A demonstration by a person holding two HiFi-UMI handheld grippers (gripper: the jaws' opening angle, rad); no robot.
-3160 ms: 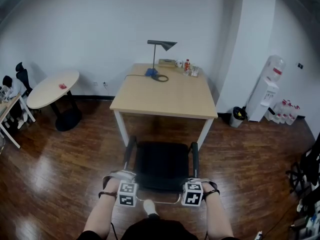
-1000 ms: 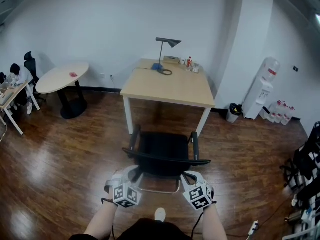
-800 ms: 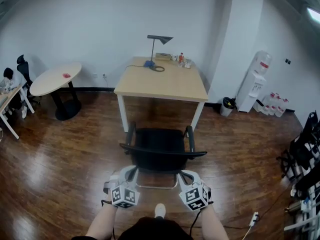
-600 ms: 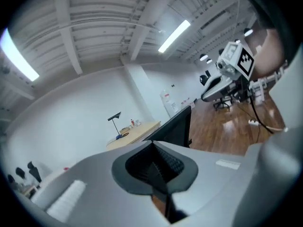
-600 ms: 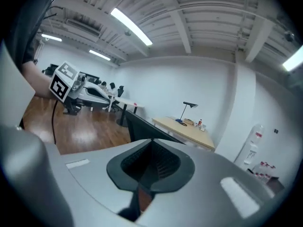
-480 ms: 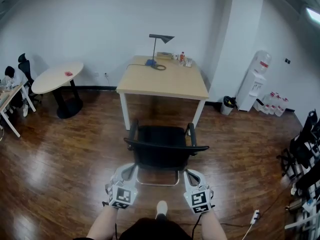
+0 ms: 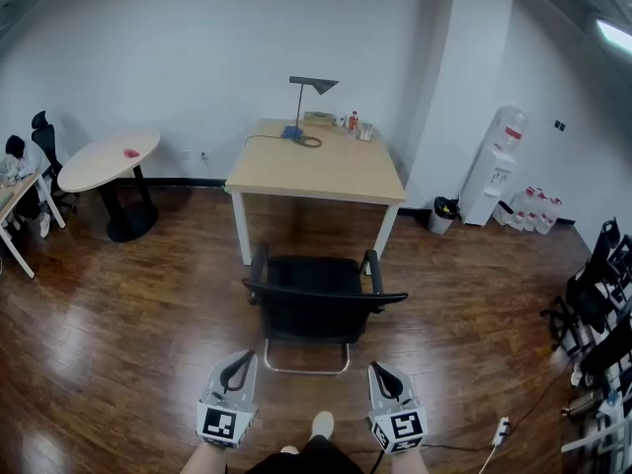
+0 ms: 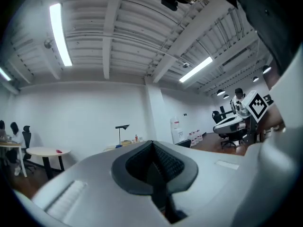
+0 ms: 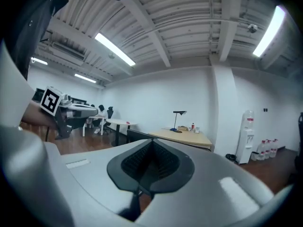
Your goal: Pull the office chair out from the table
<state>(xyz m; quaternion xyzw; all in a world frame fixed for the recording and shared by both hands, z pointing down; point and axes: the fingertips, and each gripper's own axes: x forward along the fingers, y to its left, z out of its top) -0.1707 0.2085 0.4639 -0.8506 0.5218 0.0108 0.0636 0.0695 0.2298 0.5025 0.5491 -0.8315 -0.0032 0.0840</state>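
Black office chair point(image 7: 316, 299) with armrests stands at 6 o'clock of light wooden square table point(image 7: 316, 171), seat out from under it. Left gripper point(image 7: 240, 365) and right gripper point(image 7: 381, 373): jaws pressed together, empty, apart from chair back. Pull looks done; next, hands off.

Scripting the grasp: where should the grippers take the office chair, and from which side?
Probably the backrest's top rail, from behind: left gripper near one end, right gripper near the other. It is a thin level bar on the office chair's near side; the seat faces the table.
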